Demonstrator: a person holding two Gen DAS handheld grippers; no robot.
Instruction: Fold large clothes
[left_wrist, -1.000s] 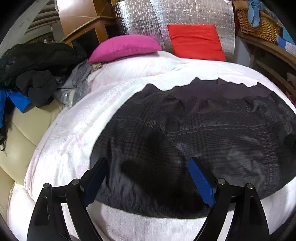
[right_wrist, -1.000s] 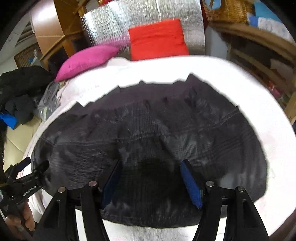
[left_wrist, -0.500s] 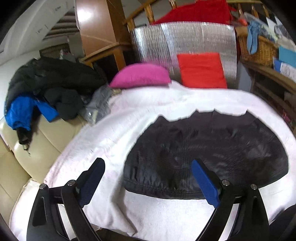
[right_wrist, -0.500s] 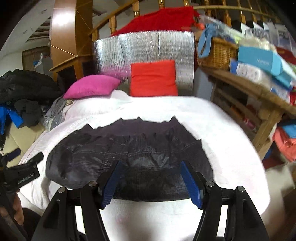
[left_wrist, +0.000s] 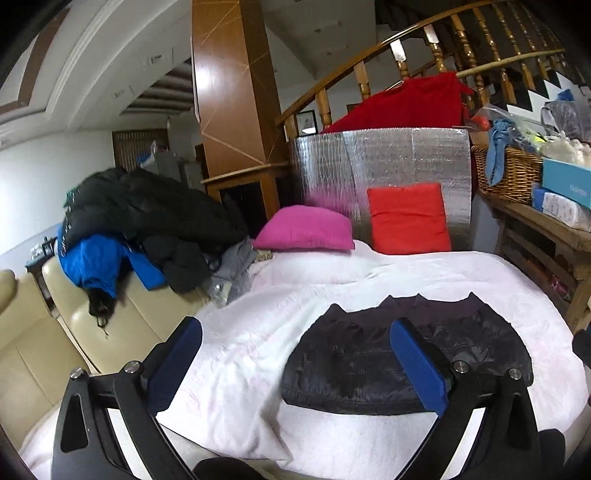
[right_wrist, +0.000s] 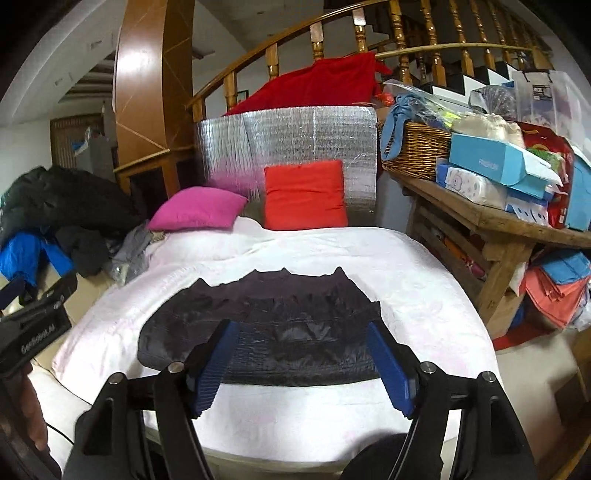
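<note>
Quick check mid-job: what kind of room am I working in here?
Most likely a lived-in home, a living area beside a staircase. A wooden stair railing curves behind, a cream sofa carries a heap of coats, and the dark garment lies on a white blanket with cushions behind.

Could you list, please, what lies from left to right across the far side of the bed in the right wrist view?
Pile of dark clothes → pink cushion → red cushion → wicker basket → blue box.
</note>
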